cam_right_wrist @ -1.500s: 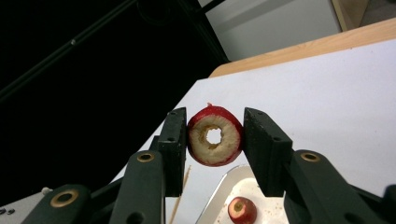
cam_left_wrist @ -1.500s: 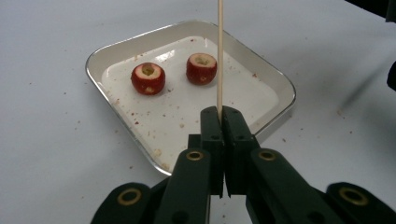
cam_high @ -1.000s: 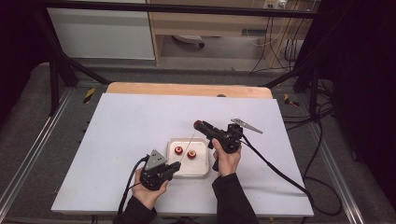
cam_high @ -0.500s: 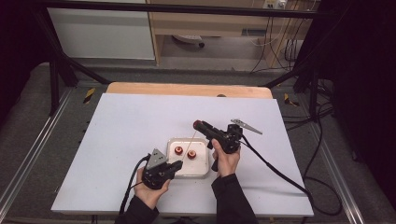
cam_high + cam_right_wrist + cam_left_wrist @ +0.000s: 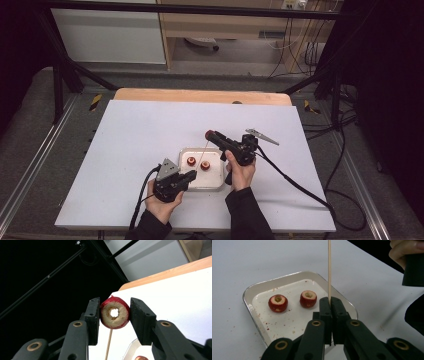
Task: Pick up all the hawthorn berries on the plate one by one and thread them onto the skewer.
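1. Tray (image 5: pixel 218 179) – white, shallow, metal-rimmed, sits near the front edge of the worktop (image 5: pixel 140 130), about mid-width. Two cored red fruits inside, one (image 5: pixel 278 303) toward the tray's left end, the other (image 5: pixel 308 299) beside it, not touching. Red crumbs scattered on the tray floor.
2. Left gripper (image 5: pixel 329 302) – jaws pressed together on a thin wooden skewer (image 5: pixel 329 267), pinched at its lower end, stick standing upright. Gripper sits at the tray's front left corner (image 5: pixel 172 181).
3. Right gripper (image 5: pixel 114 312) – jaws pinching a third cored fruit (image 5: pixel 115 313), one pad on each red side. Held above the tray's back edge, over the skewer top (image 5: pixel 209 134).
4. Right gripper view shows the bored hole clean through the fruit, with the skewer below it; the high view shows the fruit as a red blob only.
5. Left gripper view shows the crumbs and the tray's rim.
6. Worktop's back half and both side strips are bare – open room all around the tray.
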Available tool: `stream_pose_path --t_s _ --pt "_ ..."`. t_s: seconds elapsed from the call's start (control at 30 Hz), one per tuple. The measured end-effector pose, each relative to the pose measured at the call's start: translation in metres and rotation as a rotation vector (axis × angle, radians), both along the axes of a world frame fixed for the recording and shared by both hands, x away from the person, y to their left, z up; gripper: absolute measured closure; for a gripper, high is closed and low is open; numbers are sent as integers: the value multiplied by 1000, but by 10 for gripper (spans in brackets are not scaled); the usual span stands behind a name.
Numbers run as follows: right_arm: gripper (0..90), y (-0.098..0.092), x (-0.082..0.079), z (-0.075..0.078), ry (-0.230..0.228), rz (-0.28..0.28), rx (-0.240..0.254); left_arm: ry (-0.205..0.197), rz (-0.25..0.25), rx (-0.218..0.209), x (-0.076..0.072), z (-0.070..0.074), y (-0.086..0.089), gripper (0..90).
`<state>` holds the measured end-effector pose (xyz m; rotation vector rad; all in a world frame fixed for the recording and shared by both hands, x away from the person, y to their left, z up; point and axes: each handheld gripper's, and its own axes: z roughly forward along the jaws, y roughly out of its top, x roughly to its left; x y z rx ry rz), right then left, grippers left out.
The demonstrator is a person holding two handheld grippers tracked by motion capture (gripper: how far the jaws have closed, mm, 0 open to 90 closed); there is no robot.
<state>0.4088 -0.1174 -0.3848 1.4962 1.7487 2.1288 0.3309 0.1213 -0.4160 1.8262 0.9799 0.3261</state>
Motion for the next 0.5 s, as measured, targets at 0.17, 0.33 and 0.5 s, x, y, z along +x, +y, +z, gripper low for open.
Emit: stream_pose_path --t_s 0.17,0.33,0.5 --pt "616 2 -2 -2 0 4 -1 2 6 -9 1 0 -2 880" --pt "617 3 -4 -4 6 20 -17 -6 16 -20 1 2 0 881" --pt "617 9 -7 -13 19 46 -31 -6 24 -18 5 5 0 881"
